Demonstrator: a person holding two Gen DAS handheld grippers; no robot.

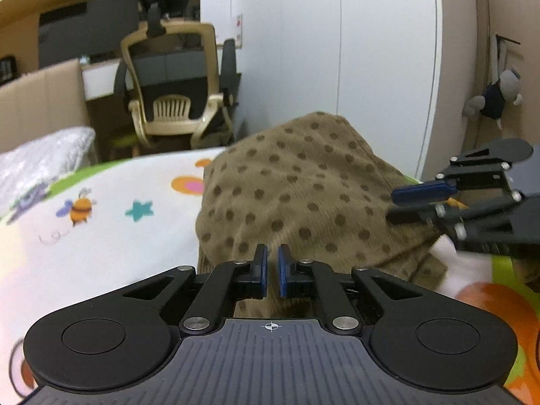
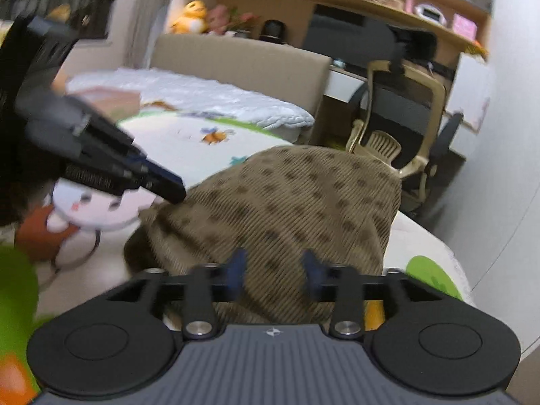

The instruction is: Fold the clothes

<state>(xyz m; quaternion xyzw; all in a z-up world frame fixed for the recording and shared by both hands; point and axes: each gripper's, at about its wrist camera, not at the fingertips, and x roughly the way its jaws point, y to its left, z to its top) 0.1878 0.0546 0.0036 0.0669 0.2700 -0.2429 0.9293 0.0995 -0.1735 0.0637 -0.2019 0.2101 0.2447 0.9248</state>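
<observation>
I see the brown dotted garment [image 1: 297,195] heaped on the cartoon-print bed cover [image 1: 111,209], directly ahead of both grippers, its long axis running away toward the bed's far edge. My left gripper [image 1: 272,271] has its pads nearly together with a thin empty gap; my right gripper [image 2: 274,271] stands apart over the near hem. Bare cover opens leftward for spreading.

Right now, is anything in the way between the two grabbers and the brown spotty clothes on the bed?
No, nothing visible is. The brown dotted corduroy garment lies bunched on the cartoon-print bed sheet, right in front of the left gripper, whose jaws are nearly closed. The right gripper, jaws apart, also faces bare cloth.
</observation>
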